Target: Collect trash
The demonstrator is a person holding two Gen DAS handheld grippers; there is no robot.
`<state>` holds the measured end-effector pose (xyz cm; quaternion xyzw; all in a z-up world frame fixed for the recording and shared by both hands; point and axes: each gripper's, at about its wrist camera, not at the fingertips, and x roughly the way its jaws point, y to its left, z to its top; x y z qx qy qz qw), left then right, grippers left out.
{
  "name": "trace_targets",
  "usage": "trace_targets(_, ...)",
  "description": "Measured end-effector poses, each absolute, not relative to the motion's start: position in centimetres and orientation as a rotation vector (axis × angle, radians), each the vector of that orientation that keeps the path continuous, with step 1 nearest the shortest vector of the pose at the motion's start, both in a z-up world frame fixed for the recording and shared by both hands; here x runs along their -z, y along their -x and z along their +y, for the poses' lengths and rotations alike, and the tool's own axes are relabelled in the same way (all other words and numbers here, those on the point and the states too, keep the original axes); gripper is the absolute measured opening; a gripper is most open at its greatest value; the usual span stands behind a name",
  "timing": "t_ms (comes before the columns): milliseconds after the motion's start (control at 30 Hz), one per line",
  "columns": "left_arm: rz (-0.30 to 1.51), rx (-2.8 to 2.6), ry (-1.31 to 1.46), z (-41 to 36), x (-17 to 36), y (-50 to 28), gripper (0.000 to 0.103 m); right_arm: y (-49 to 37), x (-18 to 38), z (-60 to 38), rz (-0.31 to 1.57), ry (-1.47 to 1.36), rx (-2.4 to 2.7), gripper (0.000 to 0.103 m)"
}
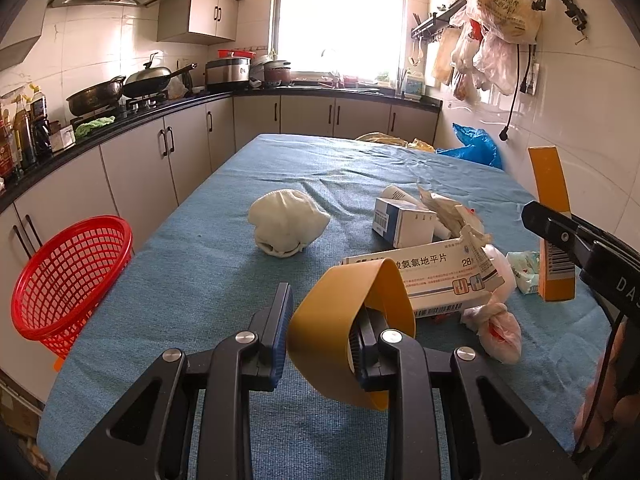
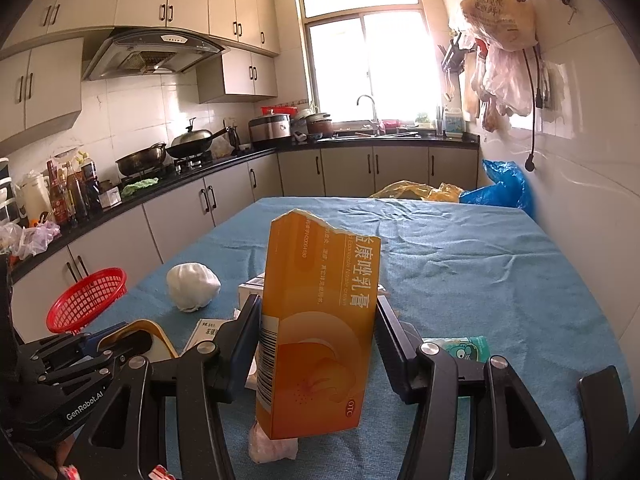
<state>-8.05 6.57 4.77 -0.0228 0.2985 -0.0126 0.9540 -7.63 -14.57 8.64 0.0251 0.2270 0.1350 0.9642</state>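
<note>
My left gripper [image 1: 324,308] is shut on one wall of a squashed yellow band [image 1: 340,292], which loops around its right finger. That gripper [image 2: 120,340] and the band [image 2: 156,330] also show low at the left of the right wrist view. My right gripper [image 2: 318,302] is shut on an upright orange box [image 2: 316,320] with a torn top, held above the blue-clothed table [image 2: 460,272]. In the left wrist view the orange box [image 1: 550,184] stands in the right gripper [image 1: 554,232] at the right edge. A red mesh basket [image 1: 72,276] [image 2: 86,300] hangs off the table's left edge.
On the cloth lie a white crumpled wad [image 1: 286,224], a white medicine box [image 1: 402,222], a flat torn carton [image 1: 444,280], knotted plastic bags [image 1: 500,332] and a green tissue pack [image 2: 460,348]. Blue bag [image 1: 476,144] at the far right corner. Kitchen counter [image 1: 120,120] runs along the left.
</note>
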Motion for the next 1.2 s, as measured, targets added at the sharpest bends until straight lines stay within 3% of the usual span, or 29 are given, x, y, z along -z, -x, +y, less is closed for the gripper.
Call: trace_targets(1200,0.59,0.034,0.061,6.86,-4.4,8.14,0.025,7.41,-8.23,-14.3,0.484,-0.055,-0.308,0.059)
